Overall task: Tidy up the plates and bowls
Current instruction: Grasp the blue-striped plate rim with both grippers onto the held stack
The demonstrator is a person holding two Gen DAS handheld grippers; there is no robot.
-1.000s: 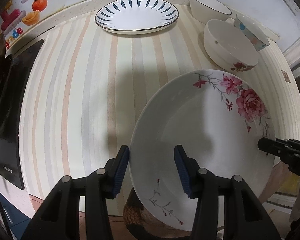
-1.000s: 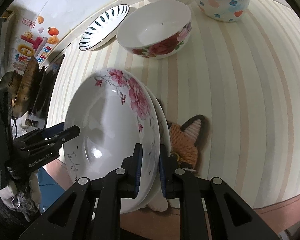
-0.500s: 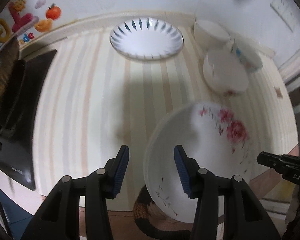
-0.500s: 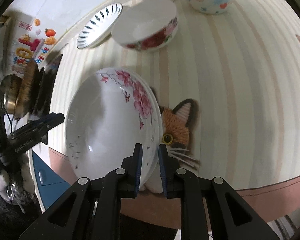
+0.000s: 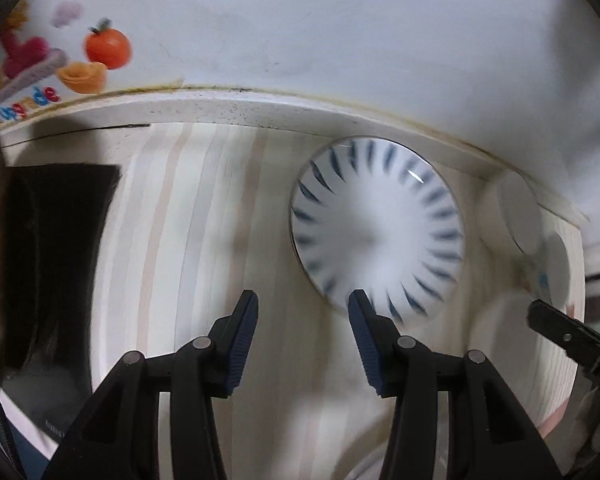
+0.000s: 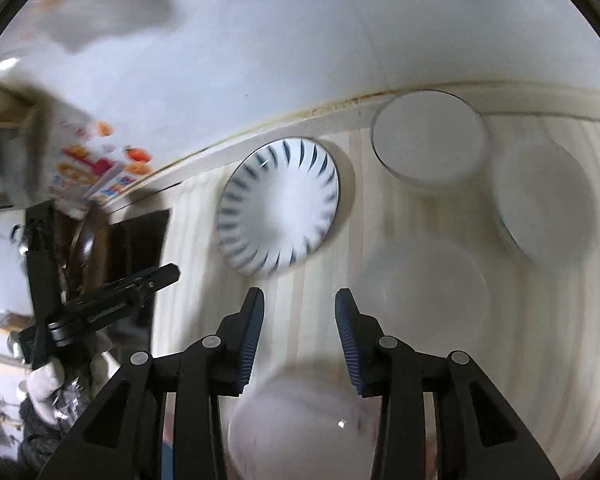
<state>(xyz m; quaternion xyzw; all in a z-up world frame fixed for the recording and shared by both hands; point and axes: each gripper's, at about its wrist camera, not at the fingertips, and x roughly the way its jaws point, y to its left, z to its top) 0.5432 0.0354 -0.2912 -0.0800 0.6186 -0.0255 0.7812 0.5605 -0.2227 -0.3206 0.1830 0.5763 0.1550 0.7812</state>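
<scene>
A white plate with blue dashes (image 5: 380, 228) (image 6: 278, 208) lies near the back wall on the striped counter (image 5: 188, 240). My left gripper (image 5: 302, 314) hovers just in front of it, open and empty, its right fingertip overlapping the plate's near rim in the picture. My right gripper (image 6: 299, 312) has its jaws opening with nothing between them. The large white plate (image 6: 300, 428) it held lies blurred below its fingers. Three bowls stand to the right: a plain white one (image 6: 430, 144), one at the far right (image 6: 544, 204) and a blurred one (image 6: 424, 292) nearer.
A black cooktop (image 5: 60, 240) with a dark pan fills the counter's left end. Colourful stickers (image 5: 100, 48) mark the white wall behind. The left gripper (image 6: 120, 296), held by a gloved hand, shows at the left of the right wrist view.
The right gripper let go of the flowered plate and its jaws spread. Both grippers rose and swung from that plate toward the back wall and the blue-dashed plate.
</scene>
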